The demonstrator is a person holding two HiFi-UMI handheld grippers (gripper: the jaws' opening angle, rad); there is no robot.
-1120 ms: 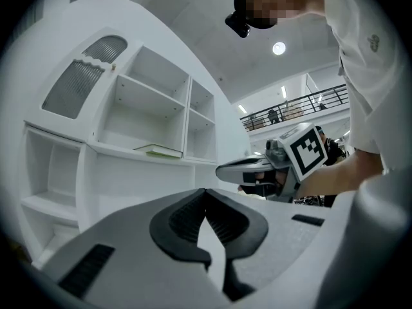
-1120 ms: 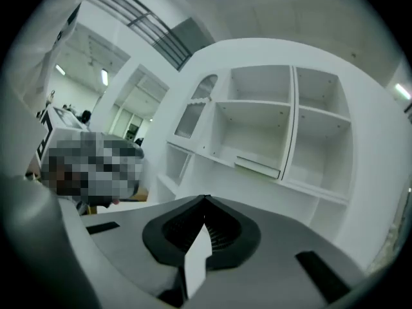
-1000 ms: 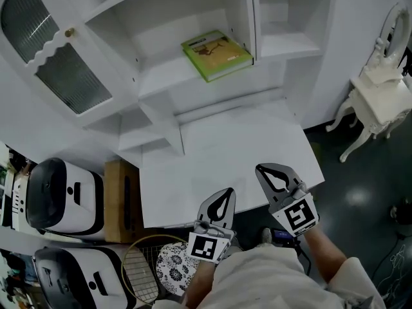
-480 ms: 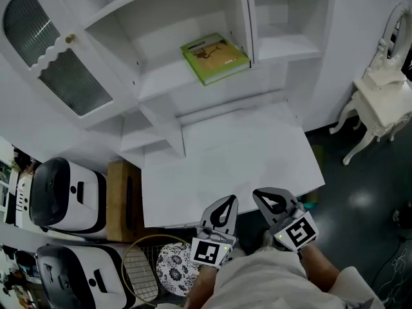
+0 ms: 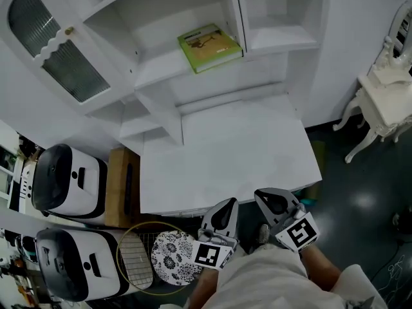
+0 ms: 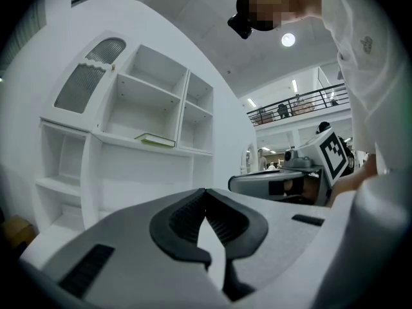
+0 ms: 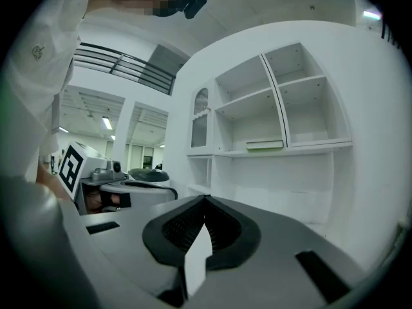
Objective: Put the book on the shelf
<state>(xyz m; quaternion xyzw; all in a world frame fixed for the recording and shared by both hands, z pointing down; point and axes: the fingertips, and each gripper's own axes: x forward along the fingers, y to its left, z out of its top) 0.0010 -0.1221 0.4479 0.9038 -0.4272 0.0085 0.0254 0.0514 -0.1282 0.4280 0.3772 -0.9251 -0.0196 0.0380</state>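
The left gripper (image 5: 226,203) is pointing level with its jaws pressing together at the tips, nothing pinched between them. The right gripper (image 5: 259,194) is sitting just beside it, to its right, and its jaws are likewise pressing together on nothing.

The green book (image 5: 209,47) is lying flat on the shelf (image 5: 161,69), well ahead of both sets of jaws and above them. In the left gripper view the book (image 6: 154,140) is showing up and to the left of the jaw tips; in the right gripper view the book (image 7: 264,145) is showing up and to the right of them.

The white desk (image 5: 225,153) is stretching out just ahead of the jaws, between them and the shelf. A glass cabinet door (image 5: 58,44) is standing open far ahead and to the left of the left jaws.
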